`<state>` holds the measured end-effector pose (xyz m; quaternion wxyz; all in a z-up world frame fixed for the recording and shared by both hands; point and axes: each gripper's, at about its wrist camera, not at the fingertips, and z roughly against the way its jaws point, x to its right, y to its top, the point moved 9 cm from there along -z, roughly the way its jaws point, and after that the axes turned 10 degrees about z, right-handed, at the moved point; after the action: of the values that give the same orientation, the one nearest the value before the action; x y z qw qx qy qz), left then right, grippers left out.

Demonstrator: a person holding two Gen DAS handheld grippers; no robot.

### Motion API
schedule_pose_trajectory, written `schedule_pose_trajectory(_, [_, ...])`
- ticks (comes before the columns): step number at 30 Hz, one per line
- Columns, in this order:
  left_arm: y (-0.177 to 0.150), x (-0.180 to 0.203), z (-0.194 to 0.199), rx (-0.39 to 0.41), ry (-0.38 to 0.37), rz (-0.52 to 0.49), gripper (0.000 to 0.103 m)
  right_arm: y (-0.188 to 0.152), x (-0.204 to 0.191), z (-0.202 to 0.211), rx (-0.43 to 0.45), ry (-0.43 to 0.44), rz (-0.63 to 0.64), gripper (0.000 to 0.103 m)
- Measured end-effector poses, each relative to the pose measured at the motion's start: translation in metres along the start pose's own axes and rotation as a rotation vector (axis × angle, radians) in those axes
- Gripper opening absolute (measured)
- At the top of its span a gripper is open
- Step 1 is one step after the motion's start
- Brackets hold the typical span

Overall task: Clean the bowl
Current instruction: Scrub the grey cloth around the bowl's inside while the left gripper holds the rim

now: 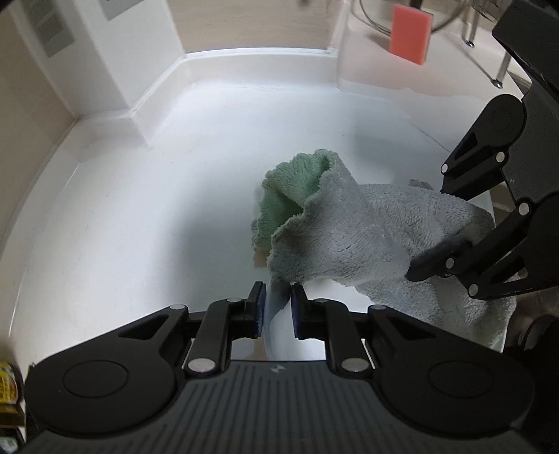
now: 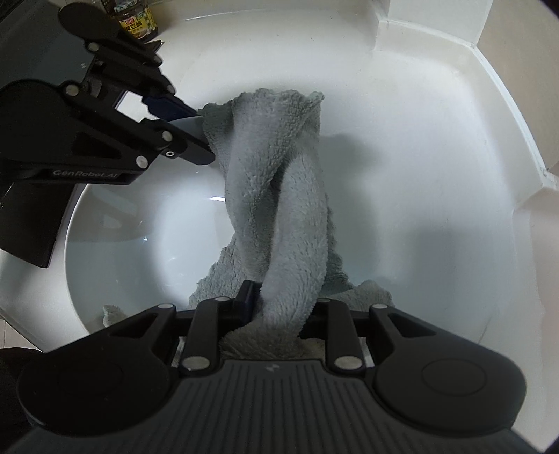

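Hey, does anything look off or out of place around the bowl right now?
The grey cloth in the right gripper is twisted like a rope, and its far end lies over the bowl rim. No spill shows.

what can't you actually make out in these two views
Right wrist view: the bowl floor beneath the cloth.
Left wrist view: whether the left gripper presses the bowl rim; it is blurred.
Right wrist view: the jar label, cut by the top edge, too small.
Right wrist view: one pad of the right gripper, buried in cloth.
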<state>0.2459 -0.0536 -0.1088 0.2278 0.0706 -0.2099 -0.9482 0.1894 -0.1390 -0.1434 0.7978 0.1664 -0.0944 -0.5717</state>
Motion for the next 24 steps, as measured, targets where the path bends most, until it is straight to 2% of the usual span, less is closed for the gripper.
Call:
schedule_pose_trajectory(12, [-0.001,0.002,0.003,-0.004,0.025,-0.065,0.014,0.012,0.01,-0.009,-0.023,-0.025,0.043,0.021])
schedule_pose_trajectory(16, [0.0,0.002,0.004,0.001,0.032,-0.07,0.014,0.043,0.015,-0.01,0.035,-0.117,0.151,0.021])
schedule_pose_trajectory(21, [-0.001,-0.003,0.007,0.026,0.029,-0.028,0.013,0.066,0.009,-0.016,0.076,-0.132,0.286,0.023])
schedule_pose_trajectory(24, [-0.004,-0.009,0.01,0.062,0.029,0.05,0.013,0.057,0.021,-0.019,0.048,-0.086,0.169,0.019])
